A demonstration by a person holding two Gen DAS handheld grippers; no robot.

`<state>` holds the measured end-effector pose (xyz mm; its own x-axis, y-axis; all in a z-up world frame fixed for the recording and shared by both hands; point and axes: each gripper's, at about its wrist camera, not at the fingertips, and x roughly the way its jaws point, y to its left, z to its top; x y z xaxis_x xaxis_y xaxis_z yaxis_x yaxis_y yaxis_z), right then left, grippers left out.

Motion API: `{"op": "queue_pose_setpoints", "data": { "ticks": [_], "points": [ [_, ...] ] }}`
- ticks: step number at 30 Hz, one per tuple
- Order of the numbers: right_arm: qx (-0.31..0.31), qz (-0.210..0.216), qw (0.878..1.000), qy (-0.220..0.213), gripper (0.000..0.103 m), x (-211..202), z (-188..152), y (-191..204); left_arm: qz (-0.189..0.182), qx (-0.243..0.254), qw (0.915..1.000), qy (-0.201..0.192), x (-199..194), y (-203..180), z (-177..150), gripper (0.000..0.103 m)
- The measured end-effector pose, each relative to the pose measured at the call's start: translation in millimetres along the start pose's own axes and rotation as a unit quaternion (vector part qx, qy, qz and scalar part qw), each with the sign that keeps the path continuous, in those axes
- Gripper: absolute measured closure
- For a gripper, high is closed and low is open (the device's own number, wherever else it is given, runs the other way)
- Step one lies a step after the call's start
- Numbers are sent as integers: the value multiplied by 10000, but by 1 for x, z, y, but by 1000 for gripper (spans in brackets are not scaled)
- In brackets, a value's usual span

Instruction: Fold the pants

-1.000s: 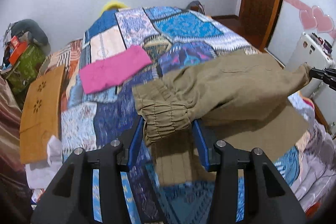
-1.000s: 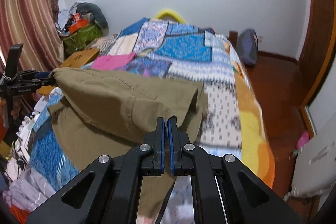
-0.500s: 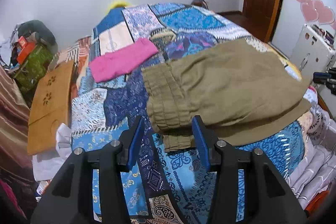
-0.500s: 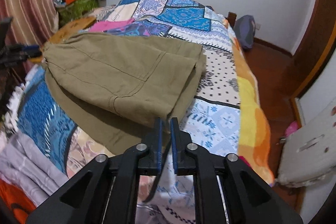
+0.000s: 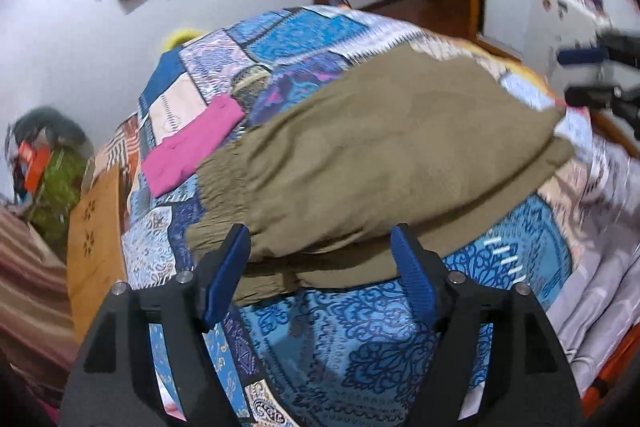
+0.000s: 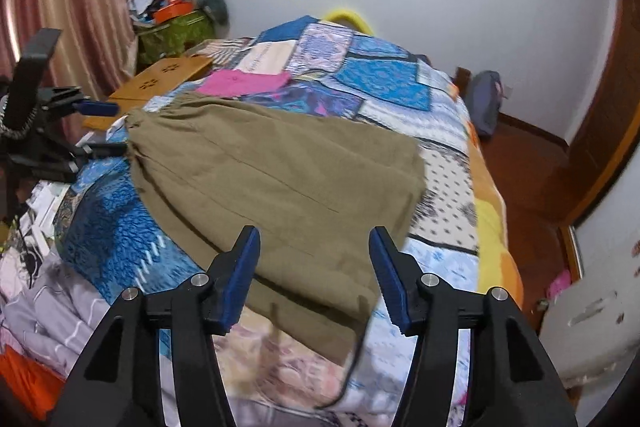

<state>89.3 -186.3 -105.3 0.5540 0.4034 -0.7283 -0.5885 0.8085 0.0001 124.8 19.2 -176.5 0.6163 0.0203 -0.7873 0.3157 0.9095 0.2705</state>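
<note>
Now, in the left wrist view, the left gripper (image 5: 320, 259) is standing with its blue pads spread wide, having just been opening, and nothing is pressed between them. The olive pants (image 5: 380, 155) are lying folded over on the patchwork bedspread (image 5: 352, 339), the gathered waistband end nearest these jaws. A pink cloth (image 5: 192, 151) is lying beyond the pants, close to the waistband but apart from it. The risk I am seeing here: the lower layer is sticking out past the upper one along the near edge, so the fold is looking uneven; if a pad is catching the loose waistband while pulling away, the top layer could be dragged off square.

In the right wrist view, the right gripper (image 6: 314, 267) is likewise standing apart, its jaws having just been opening, and no cloth is clamped. The pants (image 6: 280, 179) are lying ahead of it, their near edge between and just under the pads. A thin dark cord (image 6: 352, 367) is trailing from the pants toward the bed's edge; a pad snagging it could be pulling the hem askew. The left gripper (image 6: 100, 129) is showing at the pants' far waistband end.
</note>
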Motion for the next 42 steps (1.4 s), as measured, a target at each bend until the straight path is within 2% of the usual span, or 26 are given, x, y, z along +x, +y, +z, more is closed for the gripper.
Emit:
{"op": "queue_pose_setpoints", "data": {
  "ticks": [5,10,13,16,19,21,23,25,27,28,30,31,32,38,42],
  "points": [
    [-108,234,9996,120,50,25,1,18,235,387,9982,381,30,-22,2,31],
    [-137,506,9981,324,50,47,-1,32,366,619,9972,224,38,-38,4,31],
    [-313,606,9969,395,50,56,-1,45,156,492,9986,106,33,-36,12,39],
    [-402,655,9961,423,50,65,2,54,-60,281,9996,49,29,-28,21,43],
    [-532,621,9962,289,50,71,4,62,-282,62,9996,18,26,-19,26,49],
    [-622,578,9963,148,50,74,6,64,-382,-6,9993,11,25,-16,28,49],
    [-598,586,9964,102,57,76,9,63,-411,-36,9991,15,26,-15,28,49],
    [-514,683,9963,99,79,78,12,59,-434,-46,9990,22,27,-16,26,49],
    [-400,779,9961,86,90,78,16,56,-390,49,9992,-22,27,-19,23,49],
    [-375,804,9960,67,92,78,16,55,-383,99,9992,-26,28,-21,22,51],
    [-306,888,9956,17,95,74,17,55,-296,165,9994,45,33,-24,19,64],
    [-295,916,9954,21,96,72,17,55,-225,180,9996,72,34,-24,18,75],
    [-318,942,9950,17,96,70,16,56,-200,162,9996,70,34,-23,17,79],
    [-504,1025,9935,35,96,55,10,66,-285,131,9994,-167,13,-19,11,82],
    [-449,1095,9929,111,96,53,5,65,-469,87,9988,-74,12,-23,2,82]
  ]
}}
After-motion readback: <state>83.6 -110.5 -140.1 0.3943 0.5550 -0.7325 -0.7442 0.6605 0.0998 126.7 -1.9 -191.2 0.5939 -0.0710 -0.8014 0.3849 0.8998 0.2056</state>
